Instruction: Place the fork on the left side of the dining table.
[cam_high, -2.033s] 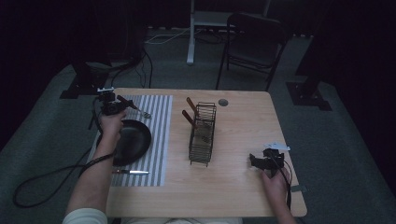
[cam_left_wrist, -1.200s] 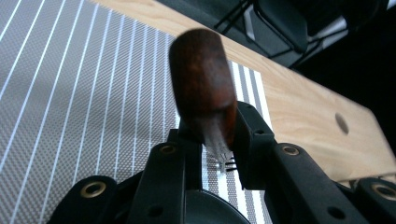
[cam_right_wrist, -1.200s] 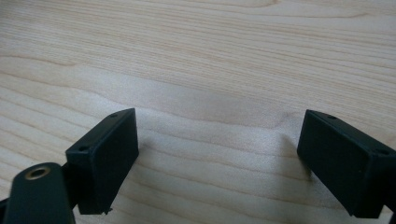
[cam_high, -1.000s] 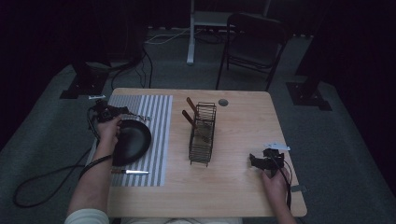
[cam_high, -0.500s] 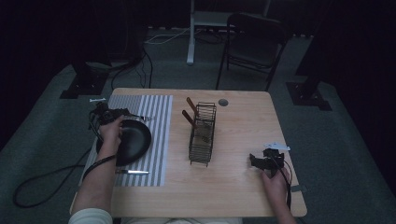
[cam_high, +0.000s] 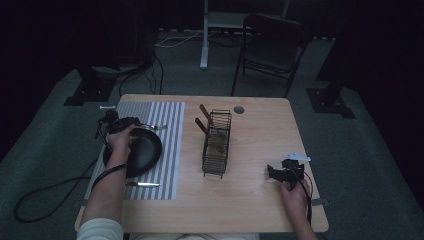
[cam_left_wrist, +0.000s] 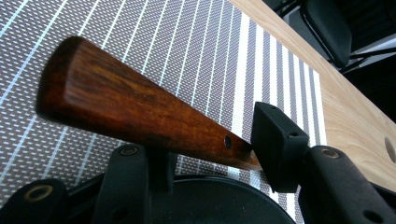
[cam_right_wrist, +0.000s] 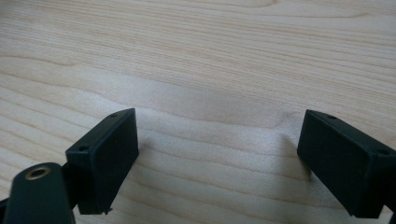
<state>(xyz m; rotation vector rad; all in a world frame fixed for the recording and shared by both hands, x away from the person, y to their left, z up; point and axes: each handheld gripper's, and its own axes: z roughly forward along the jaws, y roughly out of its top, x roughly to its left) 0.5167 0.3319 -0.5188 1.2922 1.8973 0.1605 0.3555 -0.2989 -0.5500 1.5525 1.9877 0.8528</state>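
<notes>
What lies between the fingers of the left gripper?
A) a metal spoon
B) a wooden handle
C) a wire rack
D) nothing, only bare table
B: in the left gripper view a dark brown wooden handle crosses between the left gripper's black fingers, above the striped mat.

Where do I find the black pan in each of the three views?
High view: black pan at the left, on the striped mat.
Left gripper view: its rim at bottom centre, its wooden handle crossing the middle.
Right gripper view: bare table.
Shared landmark: the light wooden table top.
</notes>
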